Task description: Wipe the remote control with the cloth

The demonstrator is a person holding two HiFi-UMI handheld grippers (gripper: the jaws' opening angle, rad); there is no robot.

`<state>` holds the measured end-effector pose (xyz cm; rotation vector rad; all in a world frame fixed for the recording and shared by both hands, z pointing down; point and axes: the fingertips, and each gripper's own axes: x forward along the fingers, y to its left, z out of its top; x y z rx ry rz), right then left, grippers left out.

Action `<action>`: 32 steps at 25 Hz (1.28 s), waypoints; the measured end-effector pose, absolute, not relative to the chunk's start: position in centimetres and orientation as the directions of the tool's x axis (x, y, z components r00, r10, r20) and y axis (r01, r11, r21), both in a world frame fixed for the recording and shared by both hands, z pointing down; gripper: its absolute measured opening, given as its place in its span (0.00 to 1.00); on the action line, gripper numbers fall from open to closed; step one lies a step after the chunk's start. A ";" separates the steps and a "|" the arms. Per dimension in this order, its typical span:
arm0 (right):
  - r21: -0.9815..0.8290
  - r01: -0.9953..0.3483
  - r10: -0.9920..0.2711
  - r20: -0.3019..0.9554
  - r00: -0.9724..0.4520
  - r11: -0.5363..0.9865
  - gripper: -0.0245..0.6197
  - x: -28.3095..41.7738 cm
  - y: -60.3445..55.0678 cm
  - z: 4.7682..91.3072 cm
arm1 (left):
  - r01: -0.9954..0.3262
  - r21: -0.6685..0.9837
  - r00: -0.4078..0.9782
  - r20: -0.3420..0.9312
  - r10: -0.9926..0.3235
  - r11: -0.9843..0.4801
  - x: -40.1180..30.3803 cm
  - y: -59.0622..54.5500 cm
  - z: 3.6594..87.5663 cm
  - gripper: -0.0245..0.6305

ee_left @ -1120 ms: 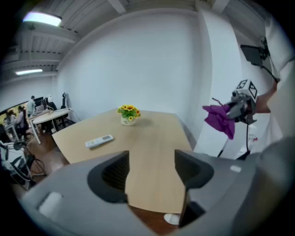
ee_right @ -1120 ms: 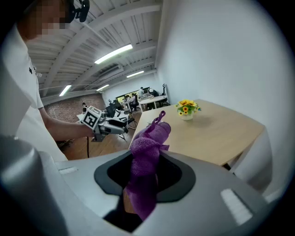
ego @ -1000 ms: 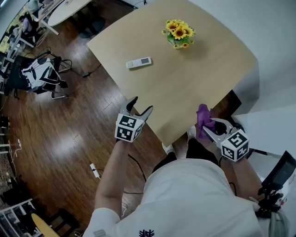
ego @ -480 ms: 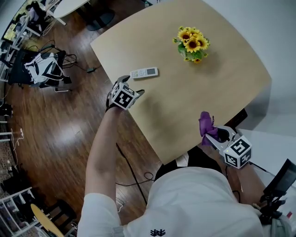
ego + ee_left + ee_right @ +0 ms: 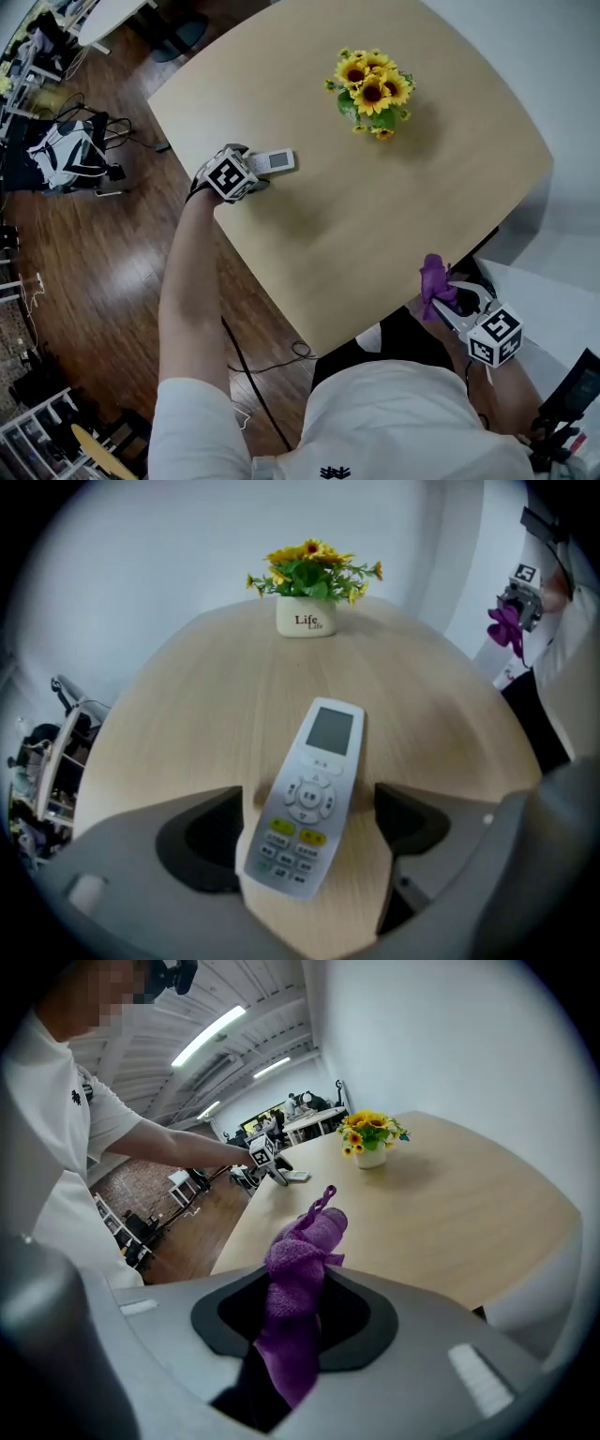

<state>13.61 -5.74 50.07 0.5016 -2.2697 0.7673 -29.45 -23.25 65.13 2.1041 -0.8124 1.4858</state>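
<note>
Reaching across the table (image 5: 375,225) in the head view, the left gripper (image 5: 255,174) is hanging over the remote control (image 5: 280,161). In the left gripper view, its jaws are opening astride the remote without touching it, likely to steady it. In the right gripper view, the right gripper (image 5: 296,1299) is pinching the cloth (image 5: 306,1246), ready for wiping.

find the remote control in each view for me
Head view: remote control, upper left on the table.
Left gripper view: remote control centre, ungripped between the opening jaws of the left tool.
Right gripper view: small, far centre-left.
Shared landmark: sunflower pot.
</note>
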 end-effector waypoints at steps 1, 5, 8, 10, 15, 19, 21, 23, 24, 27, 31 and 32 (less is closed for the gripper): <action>-0.386 -0.538 -0.133 0.707 -0.694 0.749 0.23 13.7 -5.9 50.3 | -0.688 0.034 0.261 0.944 -0.204 -0.725 -29.5 -23.3 65.1 0.72; -0.402 -0.534 -0.124 0.702 -0.701 0.744 0.23 13.5 -6.1 50.8 | -0.720 0.085 0.308 0.928 -0.208 -0.688 -29.2 -22.8 64.7 0.50; -0.408 -0.518 -0.117 0.690 -0.714 0.752 0.23 12.7 -6.6 50.6 | -0.773 0.089 0.311 0.916 -0.254 -0.628 -28.7 -22.7 64.5 0.48; -0.409 -0.509 -0.116 0.683 -0.721 0.758 0.23 12.3 -7.0 50.6 | -0.811 0.080 0.298 0.909 -0.290 -0.580 -28.1 -22.5 64.4 0.47; -0.405 -0.487 -0.117 0.665 -0.738 0.774 0.23 11.2 -8.1 50.7 | -0.823 0.064 0.312 0.881 -0.355 -0.564 -24.2 -20.6 63.0 0.47; -0.395 -0.466 -0.128 0.639 -0.759 0.792 0.23 9.8 -9.2 50.1 | -0.818 0.062 0.341 0.852 -0.397 -0.571 -20.2 -18.3 61.1 0.47; -0.385 -0.452 -0.135 0.623 -0.771 0.804 0.23 8.9 -9.9 49.5 | -0.811 0.038 0.340 0.843 -0.417 -0.583 -18.8 -17.2 60.2 0.47; -0.374 -0.440 -0.143 0.607 -0.782 0.816 0.23 8.2 -10.6 48.7 | -0.803 0.025 0.342 0.837 -0.426 -0.595 -17.1 -15.9 59.2 0.47; -0.369 -0.434 -0.147 0.599 -0.787 0.822 0.23 7.9 -10.9 48.2 | -0.801 0.029 0.350 0.833 -0.428 -0.598 -16.1 -15.3 58.6 0.47; -0.354 -0.412 -0.153 0.573 -0.805 0.840 0.23 6.7 -11.8 46.7 | -0.797 0.025 0.356 0.827 -0.435 -0.604 -13.4 -13.2 56.9 0.47; -0.330 -0.361 -0.144 0.532 -0.834 0.872 0.23 4.5 -12.5 44.4 | -0.790 -0.002 0.352 0.817 -0.456 -0.613 -10.7 -11.2 54.4 0.47; -0.324 -0.346 -0.139 0.520 -0.843 0.881 0.23 3.9 -12.6 43.9 | -0.787 -0.009 0.352 0.815 -0.461 -0.616 -10.0 -10.7 53.8 0.47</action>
